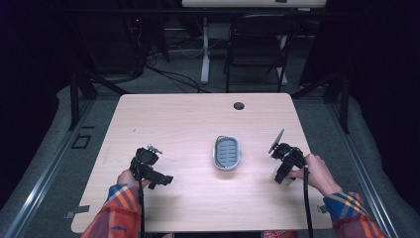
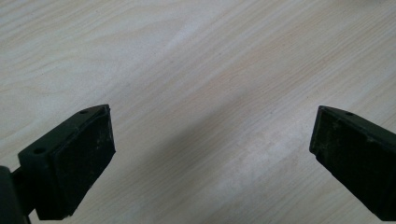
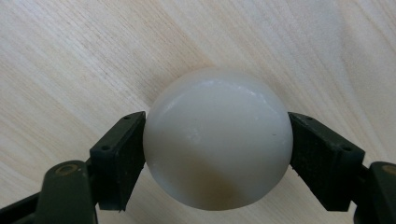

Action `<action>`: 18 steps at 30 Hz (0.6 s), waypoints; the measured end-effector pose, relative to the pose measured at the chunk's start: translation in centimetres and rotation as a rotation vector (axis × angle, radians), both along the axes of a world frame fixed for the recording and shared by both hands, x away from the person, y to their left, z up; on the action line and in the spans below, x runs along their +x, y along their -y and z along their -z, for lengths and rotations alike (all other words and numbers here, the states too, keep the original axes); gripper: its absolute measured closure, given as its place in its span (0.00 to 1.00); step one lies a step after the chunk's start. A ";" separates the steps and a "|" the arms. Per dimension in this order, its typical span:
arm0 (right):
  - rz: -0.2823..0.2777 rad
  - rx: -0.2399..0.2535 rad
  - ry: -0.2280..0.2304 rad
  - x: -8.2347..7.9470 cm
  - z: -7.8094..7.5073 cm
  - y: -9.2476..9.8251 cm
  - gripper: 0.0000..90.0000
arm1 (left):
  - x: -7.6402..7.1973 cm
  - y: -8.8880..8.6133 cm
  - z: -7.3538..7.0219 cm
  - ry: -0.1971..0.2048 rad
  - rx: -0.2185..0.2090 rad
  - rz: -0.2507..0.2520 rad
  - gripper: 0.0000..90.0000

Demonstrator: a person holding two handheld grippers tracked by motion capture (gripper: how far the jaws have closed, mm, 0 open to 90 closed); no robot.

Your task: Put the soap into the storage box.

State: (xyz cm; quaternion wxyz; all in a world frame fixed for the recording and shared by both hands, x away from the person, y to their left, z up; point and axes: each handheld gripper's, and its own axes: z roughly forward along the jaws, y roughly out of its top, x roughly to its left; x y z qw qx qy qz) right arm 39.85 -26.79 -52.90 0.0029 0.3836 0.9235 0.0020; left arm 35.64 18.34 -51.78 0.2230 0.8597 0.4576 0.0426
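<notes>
Down on the wooden counter (image 3: 70,56), my right claw (image 3: 217,154) squeezes the smooth, slippery-looking white ball (image 3: 217,140) across its fat middle.

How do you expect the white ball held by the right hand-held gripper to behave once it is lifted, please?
The white ball looks smooth and glossy, so it may slip between the flat pads of the right hand-held gripper. Being round, it would probably roll across the table if released. It appears rigid, showing no dent.
</notes>
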 end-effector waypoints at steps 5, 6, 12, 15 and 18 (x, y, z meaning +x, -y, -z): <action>-0.004 -0.003 0.006 -0.1 -0.3 0.0 0.25 | 0.0 0.0 0.0 0.000 0.000 -0.001 0.00; 0.019 0.025 0.026 -0.3 -0.1 0.0 0.25 | 0.0 0.0 0.0 0.000 0.000 -0.002 0.00; -0.010 -0.006 0.018 0.2 -1.2 -0.2 0.25 | 0.0 0.0 0.0 0.000 0.001 -0.002 0.00; -0.006 0.006 0.030 0.3 -1.4 -0.4 0.25 | 0.0 0.0 0.0 -0.002 0.002 -0.002 0.00; -0.021 -0.011 0.022 0.5 -1.7 -0.7 0.25 | 0.0 0.0 0.1 -0.001 -0.001 0.000 0.00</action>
